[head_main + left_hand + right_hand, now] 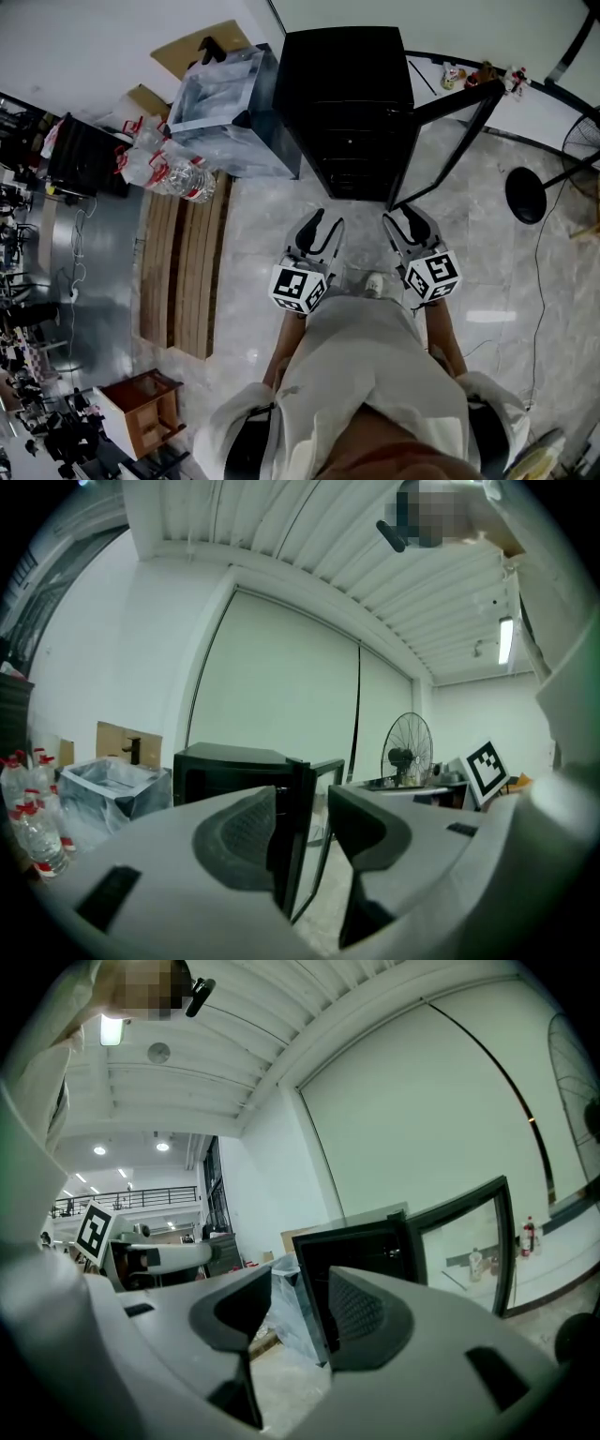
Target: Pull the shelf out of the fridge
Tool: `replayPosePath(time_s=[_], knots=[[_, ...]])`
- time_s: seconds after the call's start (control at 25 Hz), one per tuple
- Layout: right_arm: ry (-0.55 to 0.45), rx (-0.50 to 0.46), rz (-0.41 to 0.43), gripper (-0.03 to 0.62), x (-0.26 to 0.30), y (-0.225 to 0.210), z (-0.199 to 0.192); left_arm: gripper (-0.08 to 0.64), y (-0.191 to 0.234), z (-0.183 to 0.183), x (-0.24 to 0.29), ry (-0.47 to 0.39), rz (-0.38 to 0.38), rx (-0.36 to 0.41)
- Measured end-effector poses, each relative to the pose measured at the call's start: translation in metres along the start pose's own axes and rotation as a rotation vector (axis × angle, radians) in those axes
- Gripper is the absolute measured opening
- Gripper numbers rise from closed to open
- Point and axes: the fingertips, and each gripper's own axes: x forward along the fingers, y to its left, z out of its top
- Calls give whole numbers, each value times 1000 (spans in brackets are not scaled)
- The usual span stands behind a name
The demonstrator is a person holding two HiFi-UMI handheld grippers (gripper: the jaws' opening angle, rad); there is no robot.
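Note:
A black mini fridge (347,103) stands on the floor ahead, its glass door (450,141) swung open to the right. The inside is dark, and I can only faintly make out shelf lines at its front. My left gripper (324,225) and right gripper (401,219) are held side by side just short of the fridge front, pointing at it, apart from it. Each shows a gap between its jaws with nothing in it. In the left gripper view the fridge (230,771) and door (323,799) lie beyond the jaws; the right gripper view shows the fridge (361,1260) the same way.
A plastic-wrapped bin (220,103) stands left of the fridge, with water bottles (178,173) and a wooden pallet (183,272) nearer. A fan's round base (525,192) and cable lie right of the door. A small wooden drawer box (141,408) sits at lower left.

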Motion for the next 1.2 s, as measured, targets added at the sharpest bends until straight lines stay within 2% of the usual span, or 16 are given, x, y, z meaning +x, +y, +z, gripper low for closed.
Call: replayPosePath(time_s=[0.16,0.36,0.56,0.96,1.2], knots=[[-7,21,-3,192,1,-9,0,183,1,-3,7,25,1,8],[0,34,-10,192,6,-20,-4,183,1,0,22,16,-5,17],[7,19,-15,192,19,-22,-2,183,11,-7,31,21,-21,-7],[0,-2,-104,190,55,-46,14,182,47,6,81,-12,-102,-8],[18,1,-144,190,85,-56,13,181,76,-3,107,9,-140,-39]])
